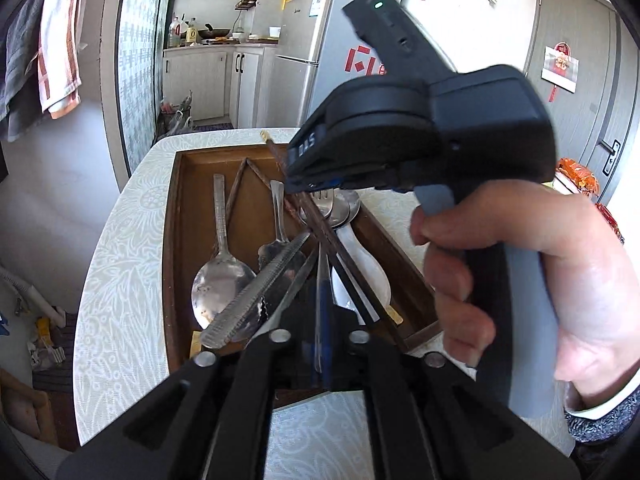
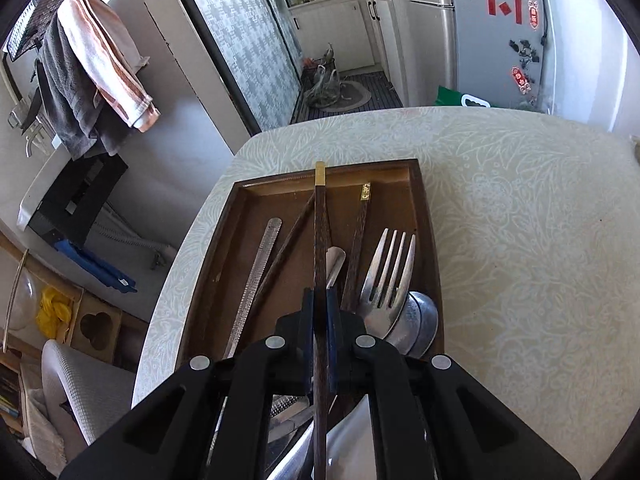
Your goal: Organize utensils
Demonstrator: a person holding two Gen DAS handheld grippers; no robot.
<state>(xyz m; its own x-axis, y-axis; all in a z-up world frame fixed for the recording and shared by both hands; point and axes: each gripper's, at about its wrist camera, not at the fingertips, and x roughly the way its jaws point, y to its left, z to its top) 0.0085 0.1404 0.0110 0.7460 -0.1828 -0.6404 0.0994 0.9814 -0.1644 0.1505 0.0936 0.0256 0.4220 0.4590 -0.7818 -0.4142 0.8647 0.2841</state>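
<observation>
A brown wooden tray [image 1: 176, 240] on the pale patterned table holds mixed utensils. Among them are a large steel spoon [image 1: 220, 280], a textured metal handle [image 1: 256, 296], a knife [image 1: 292, 288], a white spoon [image 1: 368, 276], a fork [image 2: 390, 276] over stacked spoons [image 2: 420, 320], and loose dark chopsticks [image 2: 360, 240]. My right gripper [image 2: 320, 308] is shut on one gold-tipped chopstick [image 2: 320, 220] and holds it above the tray [image 2: 424, 208]. In the left wrist view, a hand [image 1: 520, 260] carries that right gripper [image 1: 308, 184] over the tray's far half. My left gripper [image 1: 322, 312] hovers over the near end with its jaws slightly apart and nothing gripped.
The table [image 2: 520, 240] has bare cloth to the right of the tray, and its rounded edge lies close on the left. Red snack packets [image 1: 576, 176] sit at the far right. A grey chair [image 2: 80, 380], hanging towels [image 2: 100, 60] and a fridge [image 2: 500, 20] surround the table.
</observation>
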